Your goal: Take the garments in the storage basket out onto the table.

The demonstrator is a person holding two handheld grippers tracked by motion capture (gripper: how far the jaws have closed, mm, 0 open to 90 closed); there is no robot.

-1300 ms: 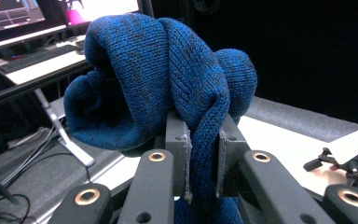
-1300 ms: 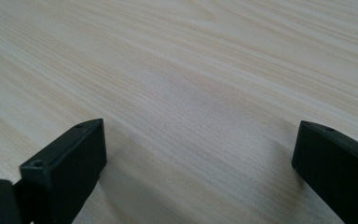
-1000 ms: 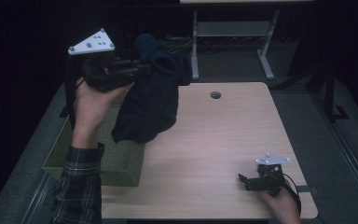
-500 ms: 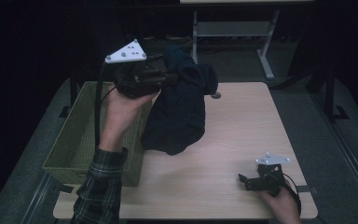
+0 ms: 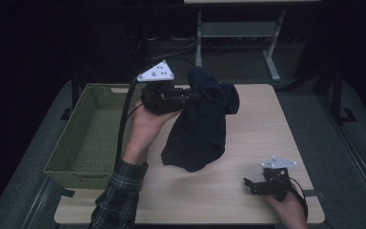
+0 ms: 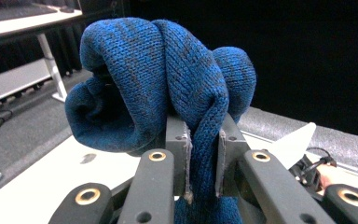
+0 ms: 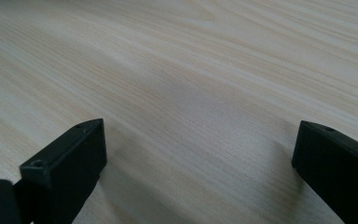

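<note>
Darkness is surrounding the pale wooden surface [image 5: 248, 143], and we are working at it with a green woven basket [image 5: 88, 138] sitting along its left edge. Our left tongs [image 5: 193, 97] are clamping a bunched fold of the blue knitted garment [image 5: 200, 129]; in the left gripper view the pads [image 6: 185, 158] are pressing the knit [image 6: 168, 84] from both sides. We are holding it in the air just right of the basket, its lower part hanging down toward the surface. Our right tongs [image 5: 252, 183] are resting on the surface, well right of the basket and apart from the garment, with jaws standing wide and nothing between them. We are judging that the garment is out of the basket, while laying it down and whatever follows is still waiting.
</note>
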